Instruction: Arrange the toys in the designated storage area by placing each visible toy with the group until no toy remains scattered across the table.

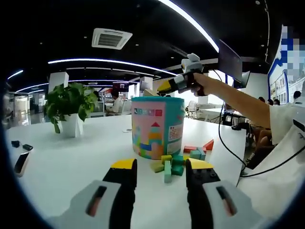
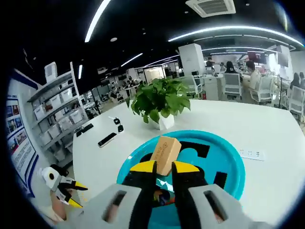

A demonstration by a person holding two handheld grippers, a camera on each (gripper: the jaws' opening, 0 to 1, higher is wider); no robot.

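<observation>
A tall toy bucket (image 1: 157, 126) with a teal rim and a pink and blue label stands on the white table (image 1: 71, 162). Several loose coloured blocks (image 1: 177, 161) lie at its foot, just beyond my left gripper (image 1: 162, 164), which is open and holds nothing. A hand holds my right gripper (image 1: 166, 86) above the bucket's top. In the right gripper view, my right gripper (image 2: 164, 167) is shut on a tan wooden block (image 2: 165, 152) over the bucket's teal lid (image 2: 228, 167), which has dark shaped holes. The left gripper (image 2: 71, 193) shows low at the left, jaws apart.
A potted green plant (image 1: 71, 107) (image 2: 159, 102) stands on the table behind the bucket. Phones and small dark items (image 2: 107, 139) (image 1: 21, 162) lie near the table's edge. A white socket strip (image 2: 251, 153) lies beside the lid. People sit at desks in the background.
</observation>
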